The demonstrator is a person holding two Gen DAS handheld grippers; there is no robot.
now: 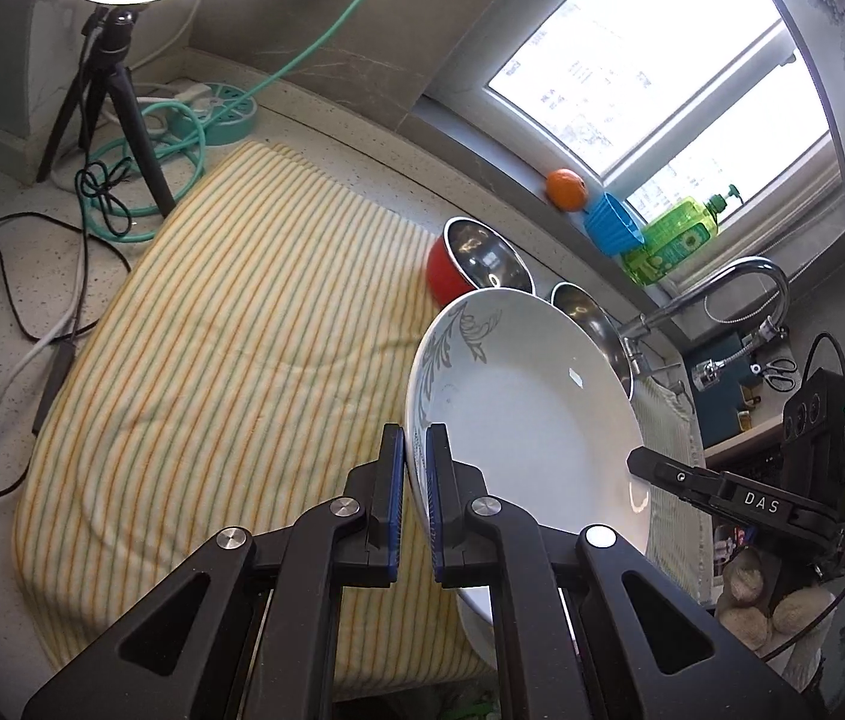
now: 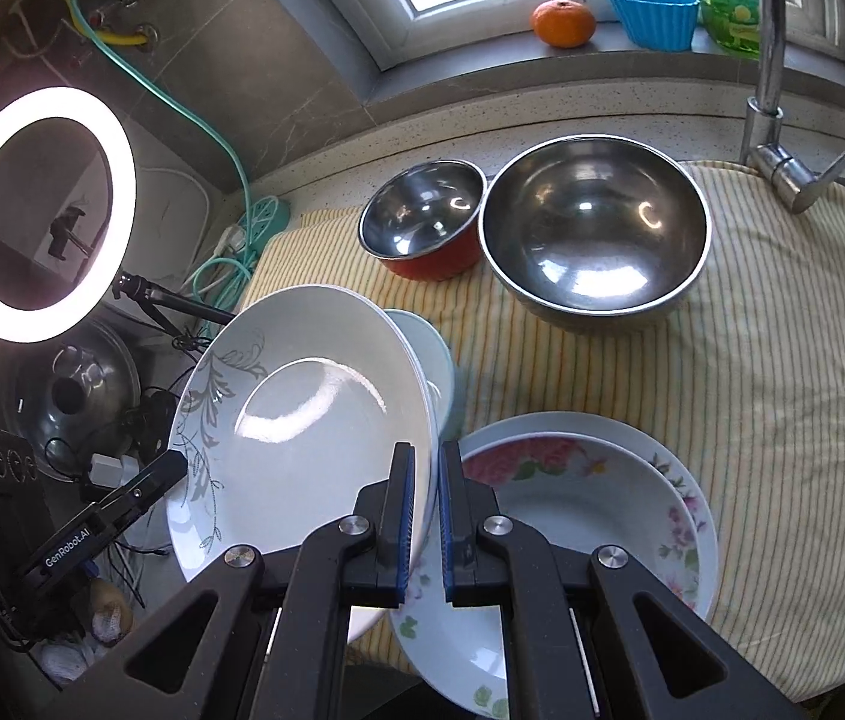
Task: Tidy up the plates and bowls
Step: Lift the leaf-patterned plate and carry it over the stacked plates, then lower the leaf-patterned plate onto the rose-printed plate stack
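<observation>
From the left wrist: the left tongs point(image 1: 415, 468) clamp the rim of a grey-leaf plate point(image 1: 518, 414), tilted above bare striped cloth point(image 1: 212, 330).

From the right wrist: the right tongs point(image 2: 426, 492) pinch its opposite rim above a floral plate point(image 2: 590, 516); two steel bowls point(image 2: 593, 228) stand beyond on the surface.
</observation>
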